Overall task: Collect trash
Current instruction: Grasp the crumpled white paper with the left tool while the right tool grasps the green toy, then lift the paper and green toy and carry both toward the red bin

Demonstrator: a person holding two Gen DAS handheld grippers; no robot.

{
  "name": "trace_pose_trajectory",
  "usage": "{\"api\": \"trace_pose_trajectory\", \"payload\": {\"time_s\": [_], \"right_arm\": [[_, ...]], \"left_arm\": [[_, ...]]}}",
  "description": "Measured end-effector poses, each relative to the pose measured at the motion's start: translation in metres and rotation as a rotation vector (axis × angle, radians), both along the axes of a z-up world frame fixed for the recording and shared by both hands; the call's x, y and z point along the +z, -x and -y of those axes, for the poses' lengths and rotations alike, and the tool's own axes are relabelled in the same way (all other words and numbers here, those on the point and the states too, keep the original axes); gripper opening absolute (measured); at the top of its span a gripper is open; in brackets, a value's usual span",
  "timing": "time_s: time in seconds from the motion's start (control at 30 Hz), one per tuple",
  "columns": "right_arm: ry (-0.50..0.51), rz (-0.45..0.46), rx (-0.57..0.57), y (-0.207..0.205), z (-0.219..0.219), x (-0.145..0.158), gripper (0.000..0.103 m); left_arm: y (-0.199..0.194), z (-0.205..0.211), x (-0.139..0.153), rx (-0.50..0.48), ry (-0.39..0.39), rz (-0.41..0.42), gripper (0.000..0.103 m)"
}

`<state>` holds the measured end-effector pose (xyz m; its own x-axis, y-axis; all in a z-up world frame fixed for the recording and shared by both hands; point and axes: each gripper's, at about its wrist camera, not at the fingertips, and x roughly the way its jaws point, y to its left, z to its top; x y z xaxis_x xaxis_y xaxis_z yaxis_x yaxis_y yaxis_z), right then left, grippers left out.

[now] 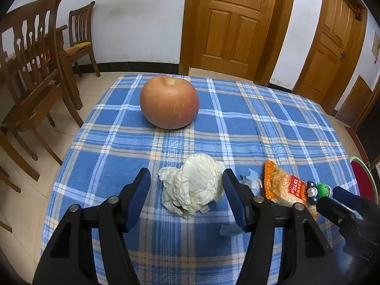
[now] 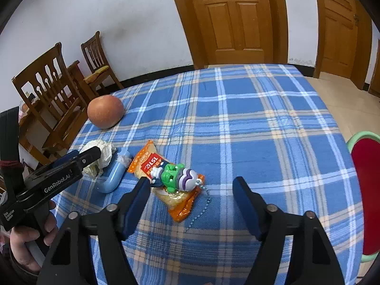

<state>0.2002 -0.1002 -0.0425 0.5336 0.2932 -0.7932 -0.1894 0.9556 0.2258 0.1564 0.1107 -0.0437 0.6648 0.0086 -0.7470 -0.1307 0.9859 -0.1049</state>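
Observation:
A crumpled white paper wad (image 1: 193,182) lies on the blue plaid tablecloth (image 1: 261,123), between the fingers of my open left gripper (image 1: 186,177), which straddles it without closing. It also shows in the right wrist view (image 2: 101,153), partly behind the left gripper. An orange snack packet (image 2: 166,182) lies in front of my open, empty right gripper (image 2: 192,185), with a green and purple toy keychain (image 2: 179,175) resting on it. The packet also shows in the left wrist view (image 1: 283,185).
A large apple (image 1: 169,102) sits further back on the table. A light blue curved tube (image 2: 114,175) lies between the wad and the packet. Wooden chairs (image 1: 35,76) stand left of the table; a red and green stool (image 2: 365,190) stands at right.

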Motion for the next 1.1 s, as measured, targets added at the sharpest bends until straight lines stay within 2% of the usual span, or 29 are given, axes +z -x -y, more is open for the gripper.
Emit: {"api": "trace_pose_trajectory", "payload": {"time_s": [0.23,0.37,0.47,0.6,0.63,0.73,1.1], "right_arm": [[-0.022,-0.001,0.021,-0.002,-0.004,-0.005,0.058],[-0.03,0.011,0.038,-0.001,-0.007,-0.004,0.046],[-0.031,0.014,0.046,0.001,-0.009,-0.003,0.042],[-0.028,0.018,0.049,0.001,-0.009,-0.003,0.034],[-0.027,0.022,0.048,0.001,-0.009,-0.002,0.034],[-0.032,0.024,0.051,0.003,-0.008,-0.002,0.033],[-0.056,0.056,0.043,0.014,0.0,0.01,0.033]], "left_arm": [[-0.006,-0.004,-0.006,0.016,0.017,-0.001,0.063],[-0.008,-0.004,-0.008,0.016,0.027,-0.005,0.063],[-0.008,-0.004,-0.01,0.012,0.035,-0.005,0.062],[-0.008,-0.003,-0.01,-0.006,0.046,-0.003,0.046],[-0.007,-0.003,-0.01,-0.008,0.048,-0.003,0.042],[-0.007,-0.002,-0.01,-0.016,0.056,-0.002,0.038],[0.01,0.003,0.004,-0.024,0.068,0.025,0.036]]}}
